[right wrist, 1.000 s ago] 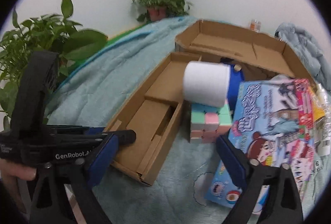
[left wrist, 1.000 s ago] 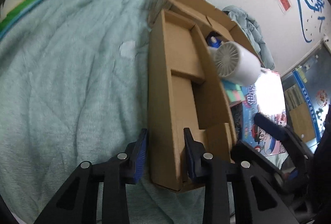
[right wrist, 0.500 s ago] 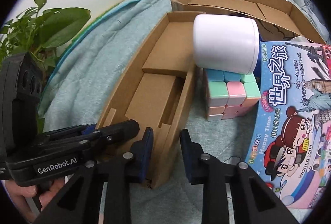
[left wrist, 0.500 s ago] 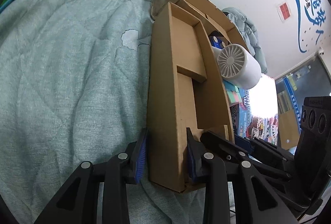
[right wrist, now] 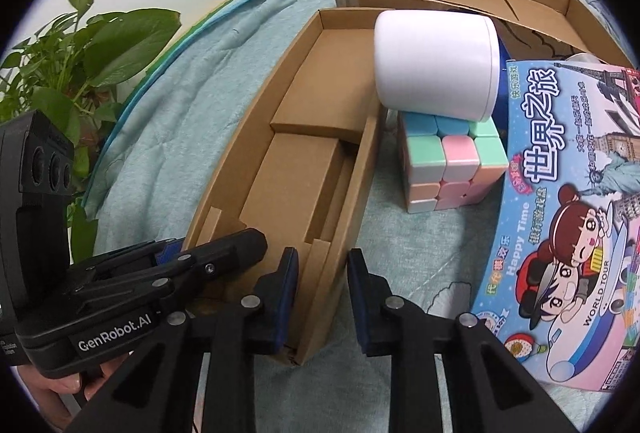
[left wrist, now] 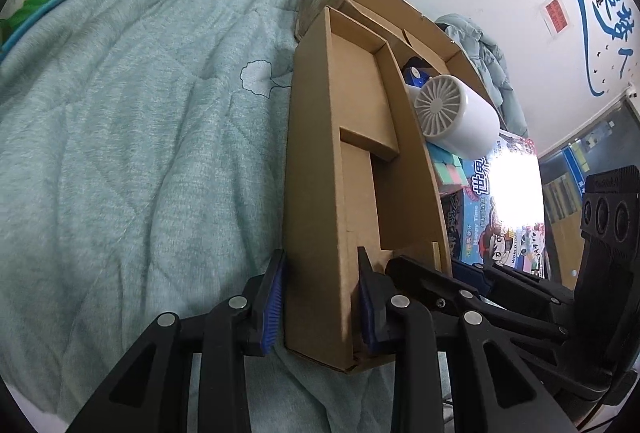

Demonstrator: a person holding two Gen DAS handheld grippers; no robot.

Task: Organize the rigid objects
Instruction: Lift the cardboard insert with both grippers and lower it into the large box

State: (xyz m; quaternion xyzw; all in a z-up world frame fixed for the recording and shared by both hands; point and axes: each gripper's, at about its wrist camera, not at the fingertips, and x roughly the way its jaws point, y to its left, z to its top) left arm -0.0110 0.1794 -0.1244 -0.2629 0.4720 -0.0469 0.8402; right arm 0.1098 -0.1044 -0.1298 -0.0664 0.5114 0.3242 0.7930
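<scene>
Tray grip check: long cardboard tray [left wrist: 352, 169] lies on the teal quilt [left wrist: 140, 153], near end toward both cameras. Left gripper [left wrist: 320, 305] straddles the tray's left wall, fingers narrow, blue pads at or very near the cardboard. Right gripper [right wrist: 322, 297] straddles the right wall at the same end, fingers narrow; a small gap shows on the outer pad, so contact there is not confirmed.

To do it well:
- Squeeze both walls evenly before any move; thin cardboard will flex or fold if only 1 side bites.
- Move both hands together, keep the tray level, no twisting between grips.
- White fan cylinder [right wrist: 436, 63] rests on the pastel cube [right wrist: 452, 163] and looks to lean on the tray's right wall. Shifting the tray may roll it off.
- Game box [right wrist: 568, 217] lies just right of the cube; leave room for it.
</scene>
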